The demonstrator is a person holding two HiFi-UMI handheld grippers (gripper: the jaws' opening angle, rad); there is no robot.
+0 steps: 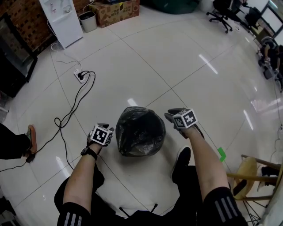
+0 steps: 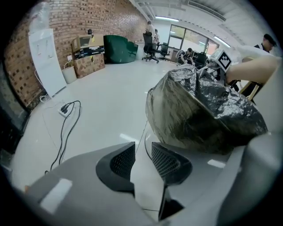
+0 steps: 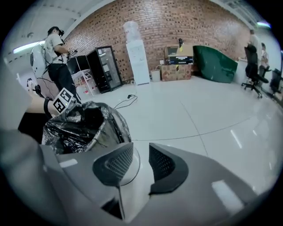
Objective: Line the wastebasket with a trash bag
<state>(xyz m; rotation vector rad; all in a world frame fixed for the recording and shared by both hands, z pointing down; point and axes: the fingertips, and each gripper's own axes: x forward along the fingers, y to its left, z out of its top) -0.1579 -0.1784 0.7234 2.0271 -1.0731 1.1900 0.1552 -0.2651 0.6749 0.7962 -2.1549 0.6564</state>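
A wastebasket [image 1: 140, 131] stands on the white tiled floor, with a black trash bag [image 2: 203, 110] pulled over its rim and crinkled round its sides. My left gripper [image 1: 103, 128] hovers just left of it, jaws open, only bare floor between the pads [image 2: 164, 162]. My right gripper [image 1: 171, 115] is at the basket's upper right, apart from the bag. Its jaws are open too, with nothing between them. In the right gripper view the bagged basket [image 3: 82, 126] sits left of the pads [image 3: 116, 164], its mouth open and dark inside.
A black cable [image 1: 66, 117] runs from a power strip [image 1: 79, 76] across the floor on the left. A wooden stool [image 1: 247, 174] stands at the right, and a green scrap [image 1: 221, 154] lies near it. A water dispenser [image 1: 62, 20] and a cardboard box [image 1: 116, 11] stand far off.
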